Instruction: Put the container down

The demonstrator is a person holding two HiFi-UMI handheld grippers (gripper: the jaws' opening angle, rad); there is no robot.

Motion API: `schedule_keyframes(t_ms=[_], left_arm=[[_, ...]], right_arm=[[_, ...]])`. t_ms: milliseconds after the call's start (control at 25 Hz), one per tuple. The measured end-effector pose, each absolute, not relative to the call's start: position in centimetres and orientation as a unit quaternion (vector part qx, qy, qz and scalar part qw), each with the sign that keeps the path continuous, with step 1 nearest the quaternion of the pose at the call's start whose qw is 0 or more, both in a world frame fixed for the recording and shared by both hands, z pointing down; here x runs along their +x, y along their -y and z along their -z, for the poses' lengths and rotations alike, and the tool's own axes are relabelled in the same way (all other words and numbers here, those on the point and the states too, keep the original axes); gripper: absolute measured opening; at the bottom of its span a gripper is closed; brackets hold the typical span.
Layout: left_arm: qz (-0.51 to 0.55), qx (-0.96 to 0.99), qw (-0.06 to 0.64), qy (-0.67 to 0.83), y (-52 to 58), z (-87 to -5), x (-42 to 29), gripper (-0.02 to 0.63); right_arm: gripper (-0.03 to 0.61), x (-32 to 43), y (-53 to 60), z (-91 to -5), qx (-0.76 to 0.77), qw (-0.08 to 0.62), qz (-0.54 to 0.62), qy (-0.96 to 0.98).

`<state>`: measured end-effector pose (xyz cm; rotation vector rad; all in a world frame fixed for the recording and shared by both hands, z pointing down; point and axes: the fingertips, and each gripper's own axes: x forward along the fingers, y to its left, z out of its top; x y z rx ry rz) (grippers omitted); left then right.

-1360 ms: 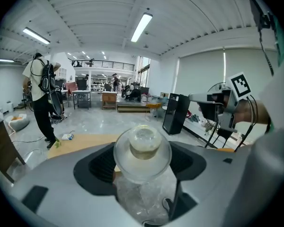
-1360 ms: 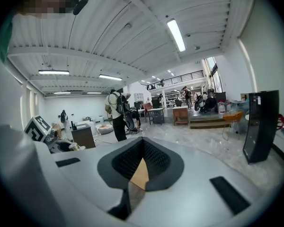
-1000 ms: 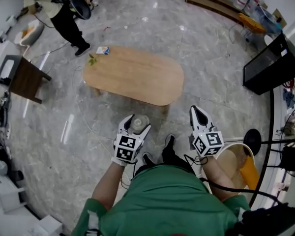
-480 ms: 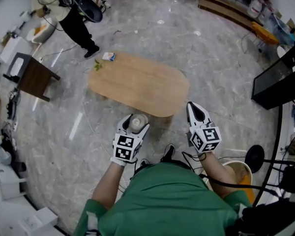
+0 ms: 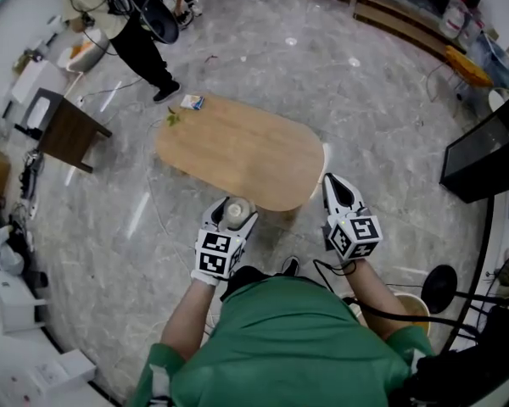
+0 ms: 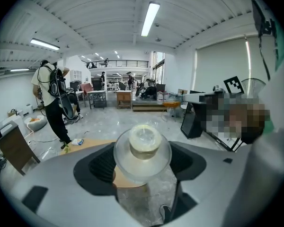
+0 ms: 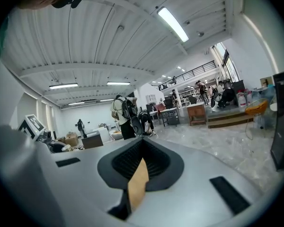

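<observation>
Two grippers hover at the near edge of the wooden desk (image 5: 237,147), which lies at twelve o'clock. The left gripper (image 5: 230,217) has its jaws clamped on a clear lidded container (image 6: 142,148), held in the air. The right gripper (image 5: 338,190) is empty, its jaws almost together. This is likely the carrying step; next, reach forward and lower. Only the left gripper view shows the grip; only the head view shows the whole desk.

We count two grippers, the left gripper (image 5: 235,210) and the right gripper (image 5: 339,186), each bearing one marker cube. There is one clear container (image 6: 142,148) with one cream lid, one oval wooden table (image 5: 237,151), one small box (image 5: 192,102), one green sprig (image 5: 173,118) and one dark side table (image 5: 68,132). One person (image 5: 123,19) stands nearby; the distant figures are too small for us to count.
</observation>
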<state>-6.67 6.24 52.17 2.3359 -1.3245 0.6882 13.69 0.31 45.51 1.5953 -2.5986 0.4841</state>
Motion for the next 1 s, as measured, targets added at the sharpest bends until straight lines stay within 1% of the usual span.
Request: schedule_keyframes(t_ms=[200, 520, 1000], left_arm=[[-0.247, 0.820, 0.190, 0.479, -6.5, -52.4, -6.8, 0.342], [-0.256, 0.815, 0.208, 0.477, -6.2, -55.7, -7.5, 0.342], [-0.257, 0.841, 0.195, 0.435, 2.0, -56.4, -9.0, 0.342]], right_arm=[[0.021, 13.6, 0.0, -45.9, 0.505, 0.017, -0.167, 0.846], [0.021, 12.9, 0.4, -48.1, 0.503, 0.033, -0.169, 0.847], [0.021, 12.1, 5.7, -47.6, 0.552, 0.053, -0.155, 0.818]])
